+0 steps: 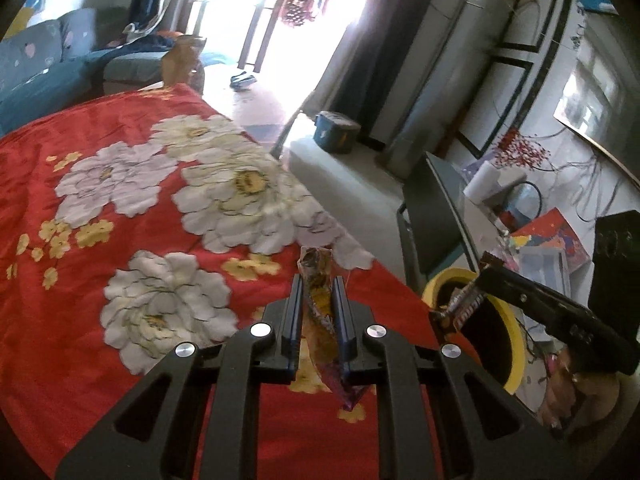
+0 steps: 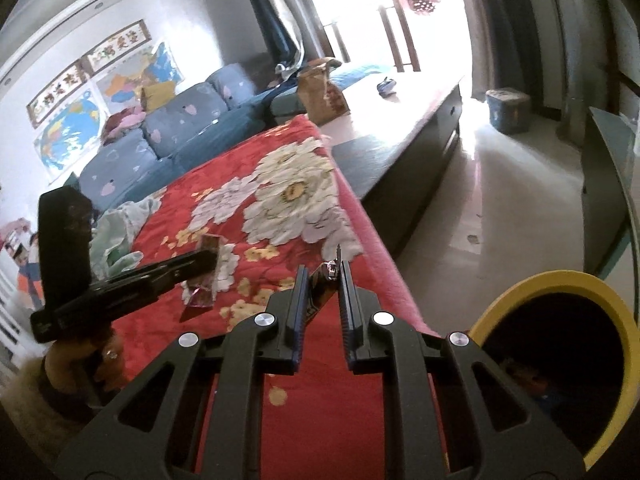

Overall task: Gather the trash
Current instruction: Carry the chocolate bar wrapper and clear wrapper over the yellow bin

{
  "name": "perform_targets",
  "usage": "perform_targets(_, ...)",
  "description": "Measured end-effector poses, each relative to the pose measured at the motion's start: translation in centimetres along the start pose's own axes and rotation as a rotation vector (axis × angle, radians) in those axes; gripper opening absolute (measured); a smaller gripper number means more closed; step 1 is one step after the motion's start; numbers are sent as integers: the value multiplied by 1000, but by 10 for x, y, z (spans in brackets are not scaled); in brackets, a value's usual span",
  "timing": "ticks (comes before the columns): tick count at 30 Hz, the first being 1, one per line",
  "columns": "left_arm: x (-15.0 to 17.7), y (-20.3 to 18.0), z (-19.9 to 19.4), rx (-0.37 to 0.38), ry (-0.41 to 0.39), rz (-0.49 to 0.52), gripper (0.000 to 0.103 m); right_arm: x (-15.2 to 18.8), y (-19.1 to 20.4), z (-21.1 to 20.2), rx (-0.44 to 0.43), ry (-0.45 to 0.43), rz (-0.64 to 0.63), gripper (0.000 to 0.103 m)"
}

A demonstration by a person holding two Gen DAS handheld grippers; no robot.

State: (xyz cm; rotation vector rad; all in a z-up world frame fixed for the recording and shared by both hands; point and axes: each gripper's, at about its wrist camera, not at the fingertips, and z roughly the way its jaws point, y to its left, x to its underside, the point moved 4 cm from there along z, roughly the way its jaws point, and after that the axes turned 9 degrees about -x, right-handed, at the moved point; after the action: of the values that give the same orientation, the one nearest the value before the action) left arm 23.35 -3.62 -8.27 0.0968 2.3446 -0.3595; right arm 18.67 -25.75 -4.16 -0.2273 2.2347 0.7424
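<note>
A: Left gripper [image 1: 318,280], fingers first: both pads clamped on a crinkled yellow-and-purple wrapper [image 1: 320,316]. The wrapper stands up between the pads, top end above the fingertips, bottom end hanging below them.

B: Right gripper [image 2: 324,276]?

A: Jaws nearly together, pinching a brown snack wrapper [image 2: 322,286] near the fingertips; a silvery crimped end pokes out above them. In the left wrist view the same wrapper [image 1: 460,308] hangs from the right gripper's tip.

B: Positions, taking the yellow-rimmed bin [image 2: 560,284] as reference.

A: The left-held wrapper is over the red floral blanket [image 1: 100,148], near the blanket edge that faces the bin [image 1: 434,284]. The right-held wrapper, in the left wrist view, sits over the bin's near rim. Bin interior is dark; contents unreadable.

B: Farther out from the bin?

A: Beyond the blanket, a blue sofa [image 2: 172,132]. A brown paper bag [image 2: 320,92] stands past the blanket's far end.
</note>
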Motion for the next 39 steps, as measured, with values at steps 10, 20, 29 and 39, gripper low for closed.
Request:
perform_targets(10,10,-39,-6,52,-6,56,14,2,-30,-32,66,-47,40,10)
perform_targets(20,19,-86,-12,114,-13,134,13,6,-63,-63,140,-97,99,10)
perform_targets(29,27,-131,-7,163,4,201,12,11,-97,-94,225,-149,141,10)
perform_targets(39,41,-174,7,209,38,269,12,29,-139,-115,289,-172,232,10)
